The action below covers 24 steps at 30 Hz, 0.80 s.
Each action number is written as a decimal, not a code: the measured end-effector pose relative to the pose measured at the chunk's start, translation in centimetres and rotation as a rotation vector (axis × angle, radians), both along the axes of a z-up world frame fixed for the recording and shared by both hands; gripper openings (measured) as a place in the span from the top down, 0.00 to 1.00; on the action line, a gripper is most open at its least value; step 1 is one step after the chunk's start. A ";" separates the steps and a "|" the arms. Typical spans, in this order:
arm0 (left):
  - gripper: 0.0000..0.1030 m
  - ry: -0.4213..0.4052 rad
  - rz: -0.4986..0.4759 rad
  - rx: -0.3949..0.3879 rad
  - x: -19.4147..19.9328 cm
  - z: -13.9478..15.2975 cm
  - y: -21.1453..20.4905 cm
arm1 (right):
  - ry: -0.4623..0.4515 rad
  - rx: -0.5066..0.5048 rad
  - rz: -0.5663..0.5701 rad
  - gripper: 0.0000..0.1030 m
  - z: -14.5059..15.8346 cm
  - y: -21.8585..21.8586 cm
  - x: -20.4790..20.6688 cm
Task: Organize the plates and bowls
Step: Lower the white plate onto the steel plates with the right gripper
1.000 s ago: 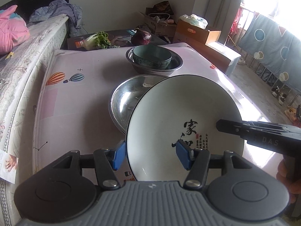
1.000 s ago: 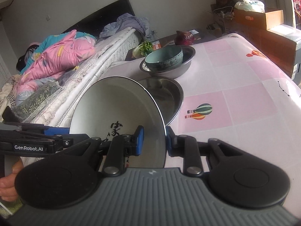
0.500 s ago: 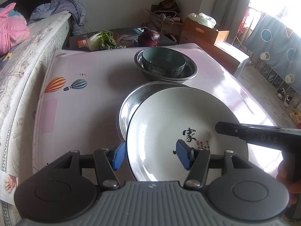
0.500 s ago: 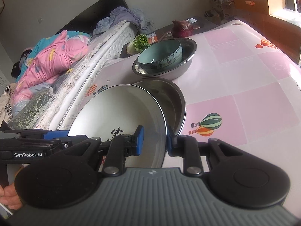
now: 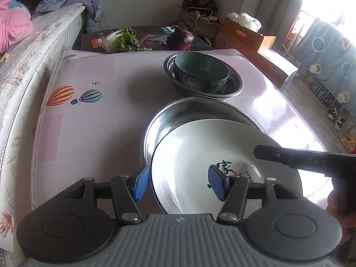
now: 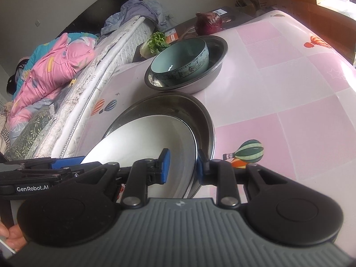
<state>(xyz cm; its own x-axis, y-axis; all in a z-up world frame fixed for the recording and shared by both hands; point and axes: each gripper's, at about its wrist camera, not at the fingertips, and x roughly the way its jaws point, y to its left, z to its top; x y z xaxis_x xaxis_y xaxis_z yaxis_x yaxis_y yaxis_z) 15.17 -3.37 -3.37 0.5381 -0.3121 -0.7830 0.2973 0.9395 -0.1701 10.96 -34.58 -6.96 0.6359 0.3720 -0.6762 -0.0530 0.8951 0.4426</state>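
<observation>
White plate (image 5: 200,155), rim pinched by right hand-held gripper (image 6: 182,166) (left hand-held gripper (image 5: 178,181) straddles it, grip unclear), may clang into near steel basin (image 5: 189,111) if tilted.

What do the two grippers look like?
Both match: a ribbed grey body, round black side housings, black linkage arms with silver pivots, and blue-padded fingers. The left gripper reads GenRobot.AI along its side; the right gripper reads DAS. No cables or sleeves show.
</observation>
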 end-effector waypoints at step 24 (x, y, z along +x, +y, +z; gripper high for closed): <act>0.40 -0.034 0.008 0.004 -0.5 1.5 0.1 | 0.001 0.041 -0.051 0.72 0.1 -0.9 0.6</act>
<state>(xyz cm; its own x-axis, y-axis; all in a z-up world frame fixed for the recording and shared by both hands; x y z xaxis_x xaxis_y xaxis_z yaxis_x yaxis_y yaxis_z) 14.65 -3.22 -1.90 0.5666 -0.3047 -0.7655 0.2955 0.9424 -0.1564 11.56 -35.43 -6.85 0.6540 0.3661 -0.6620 -0.0069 0.8779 0.4788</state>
